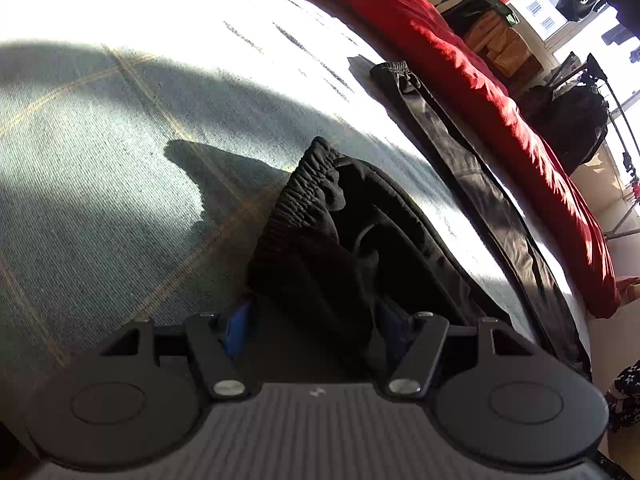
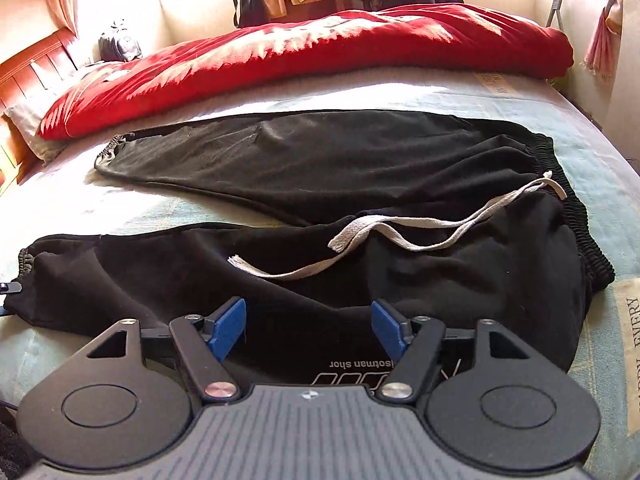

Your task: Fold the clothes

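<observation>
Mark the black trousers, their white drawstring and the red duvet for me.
black trousers [image 2: 320, 160]: right wrist view, middle of the far leg.
white drawstring [image 2: 404, 242]: right wrist view, its looped middle stretch.
red duvet [image 2: 320, 52]: right wrist view, sunlit top surface.

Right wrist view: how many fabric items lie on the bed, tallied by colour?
Black: 1, the trousers, both legs spread out.
Red: 1, the duvet, bunched along the far side.
White: 1, the drawstring, lying across the trousers' waist.
Total: 3.
</observation>
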{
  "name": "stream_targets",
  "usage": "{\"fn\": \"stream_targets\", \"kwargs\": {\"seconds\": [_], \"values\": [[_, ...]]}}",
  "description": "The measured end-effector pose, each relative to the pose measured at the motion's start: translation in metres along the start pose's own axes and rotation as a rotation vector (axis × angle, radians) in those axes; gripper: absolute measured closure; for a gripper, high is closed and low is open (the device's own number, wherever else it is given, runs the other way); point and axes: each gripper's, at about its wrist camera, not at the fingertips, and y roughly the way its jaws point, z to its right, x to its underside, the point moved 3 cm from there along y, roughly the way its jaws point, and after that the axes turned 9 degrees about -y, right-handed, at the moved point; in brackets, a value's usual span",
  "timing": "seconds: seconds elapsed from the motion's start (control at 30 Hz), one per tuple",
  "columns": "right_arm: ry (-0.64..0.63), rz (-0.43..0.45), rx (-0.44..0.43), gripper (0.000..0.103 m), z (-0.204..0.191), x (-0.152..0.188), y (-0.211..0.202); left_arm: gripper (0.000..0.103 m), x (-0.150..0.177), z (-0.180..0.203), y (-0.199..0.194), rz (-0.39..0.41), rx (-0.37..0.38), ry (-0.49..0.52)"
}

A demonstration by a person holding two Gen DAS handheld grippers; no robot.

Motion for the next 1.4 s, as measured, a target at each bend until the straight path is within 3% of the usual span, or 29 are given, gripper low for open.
{"fn": "stream_targets", "kwargs": {"seconds": [0.23, 0.37, 0.43, 0.5, 0.67, 0.87, 1.1, 1.23, 1.33, 1.4], "values": [[-0.106, 0.003, -0.122, 0.03, -0.033, -0.01, 0.014, 0.036, -0.012, -0.013, 0.024, 0.0, 0.214, -0.182], [-0.283, -0.025, -0.15, 0.03, -0.061, -0.009, 0.014, 0.037, -0.005, -0.011, 0.033, 0.006, 0.287, -0.17], [-0.353, -0.045, -0.151, 0.03, -0.072, -0.008, 0.014, 0.045, -0.002, -0.011, 0.031, 0.029, 0.265, -0.154], [-0.385, -0.051, -0.158, 0.03, -0.079, -0.008, 0.013, 0.075, 0.001, -0.012, 0.029, 0.044, 0.236, -0.149], [-0.533, -0.049, -0.205, 0.03, -0.103, -0.007, 0.003, 0.089, -0.001, -0.016, 0.008, 0.114, 0.205, -0.117], [-0.804, -0.095, -0.284, 0.03, -0.136, 0.003, 0.0, 0.092, -0.009, -0.004, -0.036, 0.187, 0.213, -0.062], [-0.955, -0.118, -0.407, 0.03, -0.17, 0.022, 0.006, 0.092, -0.018, -0.015, -0.084, 0.282, 0.185, -0.053], [-1.013, -0.163, -0.429, 0.035, -0.18, 0.037, 0.016, 0.092, -0.015, -0.033, -0.07, 0.243, 0.13, -0.102], [-1.029, -0.191, -0.42, 0.036, -0.18, 0.046, 0.021, 0.091, -0.008, -0.043, -0.055, 0.169, 0.139, -0.124], [-1.004, -0.192, -0.42, 0.036, -0.176, 0.045, 0.022, 0.081, -0.004, -0.05, -0.046, 0.134, 0.121, -0.13]]}}
